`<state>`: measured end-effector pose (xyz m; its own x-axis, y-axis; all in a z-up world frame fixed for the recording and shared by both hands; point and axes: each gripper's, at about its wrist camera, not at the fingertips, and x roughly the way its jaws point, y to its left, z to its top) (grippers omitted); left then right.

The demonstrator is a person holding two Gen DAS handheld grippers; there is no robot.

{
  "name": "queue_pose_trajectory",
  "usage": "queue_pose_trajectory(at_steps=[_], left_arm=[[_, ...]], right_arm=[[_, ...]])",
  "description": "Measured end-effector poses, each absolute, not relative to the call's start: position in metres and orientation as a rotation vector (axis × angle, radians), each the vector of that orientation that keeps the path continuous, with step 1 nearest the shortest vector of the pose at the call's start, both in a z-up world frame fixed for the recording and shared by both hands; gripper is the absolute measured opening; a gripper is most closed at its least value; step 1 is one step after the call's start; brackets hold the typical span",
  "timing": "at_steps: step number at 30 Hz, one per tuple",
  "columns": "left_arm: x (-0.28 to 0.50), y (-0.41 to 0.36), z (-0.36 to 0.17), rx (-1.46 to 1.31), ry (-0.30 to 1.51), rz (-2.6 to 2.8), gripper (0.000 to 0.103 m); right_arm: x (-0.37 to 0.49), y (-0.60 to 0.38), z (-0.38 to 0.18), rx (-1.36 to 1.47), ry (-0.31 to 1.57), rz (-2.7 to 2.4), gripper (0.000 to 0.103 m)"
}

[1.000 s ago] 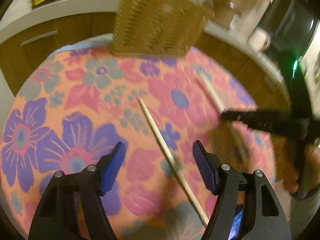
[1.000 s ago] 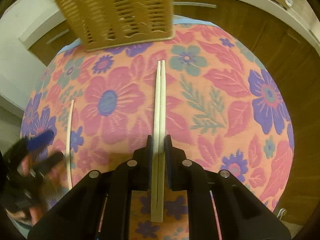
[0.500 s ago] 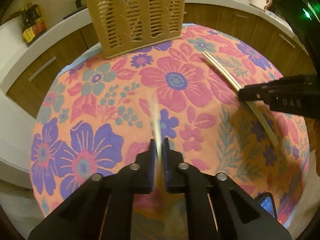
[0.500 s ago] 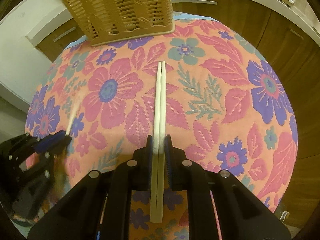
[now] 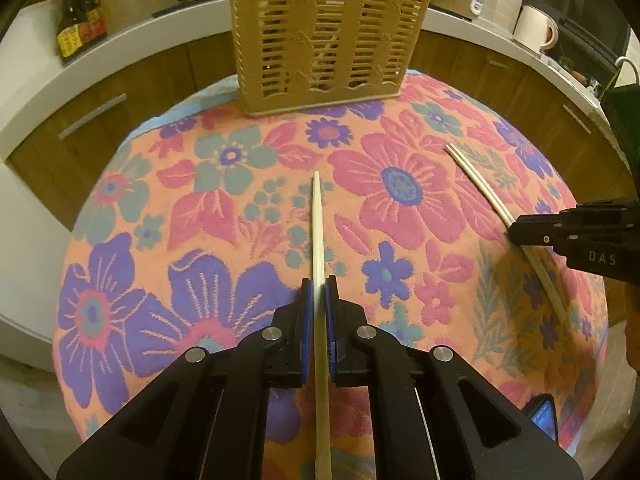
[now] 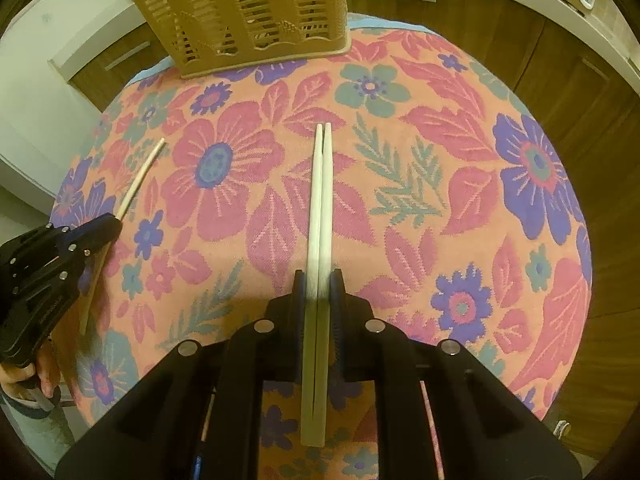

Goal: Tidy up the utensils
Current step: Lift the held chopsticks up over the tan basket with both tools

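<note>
Closing within the last second, the left gripper (image 5: 319, 292) now has its blue pads pinched on a single chopstick (image 5: 317, 224) that a moment ago lay loose and slanted on the cloth between wide-open jaws; the stick now runs straight out ahead along the fingers, its tip over the floral tablecloth (image 5: 400, 192). That reads as the pick-up done on this side, with the carry to the holder as the likely next step. The right gripper (image 6: 318, 280) is unchanged: jaws nearly together, clamped on a pair of chopsticks (image 6: 322, 200) lying side by side and touching, pointing toward the holder. From the right wrist view, the person's hand (image 6: 36, 372) shows below the left tool.

Further out, the tan slotted utensil basket (image 5: 324, 40) stands upright at the far edge of the cloth, well apart from both tools. Pale shapes show faintly through its slots, but what is inside I cannot tell. Neither held set has reached it yet.
</note>
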<state>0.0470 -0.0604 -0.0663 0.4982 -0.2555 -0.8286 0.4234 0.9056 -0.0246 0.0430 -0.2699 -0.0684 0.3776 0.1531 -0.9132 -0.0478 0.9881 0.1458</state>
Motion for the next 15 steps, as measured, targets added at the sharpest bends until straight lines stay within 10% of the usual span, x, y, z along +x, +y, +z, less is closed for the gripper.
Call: queue_pose_trajectory(at_steps=[5,15], left_arm=[[0.045,-0.062,-0.062,0.222,0.971,-0.422,0.031],[0.042,-0.081,-0.066,0.361,0.991,-0.406,0.016]], right_arm=[[0.046,-0.275,-0.068,0.139,1.231,0.175,0.026],[0.048,-0.259,-0.068,0.001,1.267,0.149,0.017]])
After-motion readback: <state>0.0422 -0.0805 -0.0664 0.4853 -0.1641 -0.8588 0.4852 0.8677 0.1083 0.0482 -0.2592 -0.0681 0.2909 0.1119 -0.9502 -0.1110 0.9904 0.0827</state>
